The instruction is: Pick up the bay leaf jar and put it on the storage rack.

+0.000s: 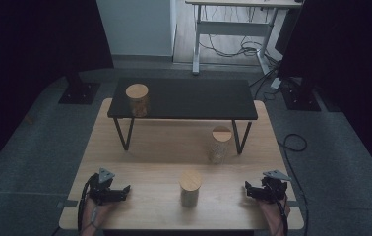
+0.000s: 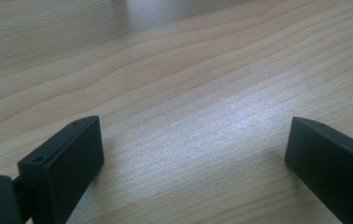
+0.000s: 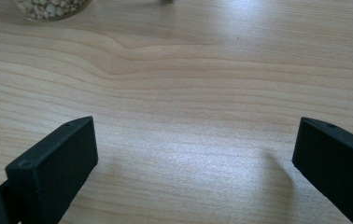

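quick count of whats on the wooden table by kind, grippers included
jars with wooden lids: 3 (near jar, jar by the shelf leg, jar on the black shelf)
black shelf stand: 1
grippers: 2 (left gripper, right gripper), both open with nothing between the jaws
total: 6

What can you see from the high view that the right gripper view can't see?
High view alone: the whole wooden table, the small black table standing on it, a jar on that black table, a jar at the front middle, the left gripper, both hands and the grey floor.

Right gripper view alone: a close look at the right gripper with its jaws wide apart and nothing between them, plus pale grains in the bottom of a jar.

Both: the wooden tabletop and the right gripper.
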Tool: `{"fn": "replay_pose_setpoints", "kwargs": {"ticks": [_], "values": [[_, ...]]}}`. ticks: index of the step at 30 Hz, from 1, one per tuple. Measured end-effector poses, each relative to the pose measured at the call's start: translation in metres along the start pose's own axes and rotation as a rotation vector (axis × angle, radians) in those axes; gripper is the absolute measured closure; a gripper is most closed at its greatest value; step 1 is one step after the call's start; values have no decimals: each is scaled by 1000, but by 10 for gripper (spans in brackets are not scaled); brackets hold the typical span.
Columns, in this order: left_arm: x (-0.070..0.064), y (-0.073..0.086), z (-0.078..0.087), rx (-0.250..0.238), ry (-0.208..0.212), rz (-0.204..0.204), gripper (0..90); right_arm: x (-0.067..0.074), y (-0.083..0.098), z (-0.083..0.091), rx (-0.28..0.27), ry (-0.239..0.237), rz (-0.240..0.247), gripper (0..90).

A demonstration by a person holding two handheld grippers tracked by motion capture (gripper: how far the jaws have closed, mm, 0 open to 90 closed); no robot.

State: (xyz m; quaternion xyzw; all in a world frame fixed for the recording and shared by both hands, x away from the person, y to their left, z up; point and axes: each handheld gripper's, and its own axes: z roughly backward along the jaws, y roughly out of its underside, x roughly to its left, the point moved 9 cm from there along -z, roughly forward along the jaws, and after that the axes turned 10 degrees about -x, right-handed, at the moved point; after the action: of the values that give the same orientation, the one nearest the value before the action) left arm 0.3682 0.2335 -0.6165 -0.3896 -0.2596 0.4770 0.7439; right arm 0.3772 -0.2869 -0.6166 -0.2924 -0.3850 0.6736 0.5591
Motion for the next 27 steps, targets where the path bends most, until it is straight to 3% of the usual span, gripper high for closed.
{"fn": "replay_pose_setpoints", "kwargs": {"ticks": [8, 27], "values": [[0, 0, 0, 1, 7, -6, 38, 3, -1, 2, 1, -17, 11, 22], [1, 0, 0, 0, 1, -2, 39, 12, -15, 13, -54, -27, 46, 28]]}}
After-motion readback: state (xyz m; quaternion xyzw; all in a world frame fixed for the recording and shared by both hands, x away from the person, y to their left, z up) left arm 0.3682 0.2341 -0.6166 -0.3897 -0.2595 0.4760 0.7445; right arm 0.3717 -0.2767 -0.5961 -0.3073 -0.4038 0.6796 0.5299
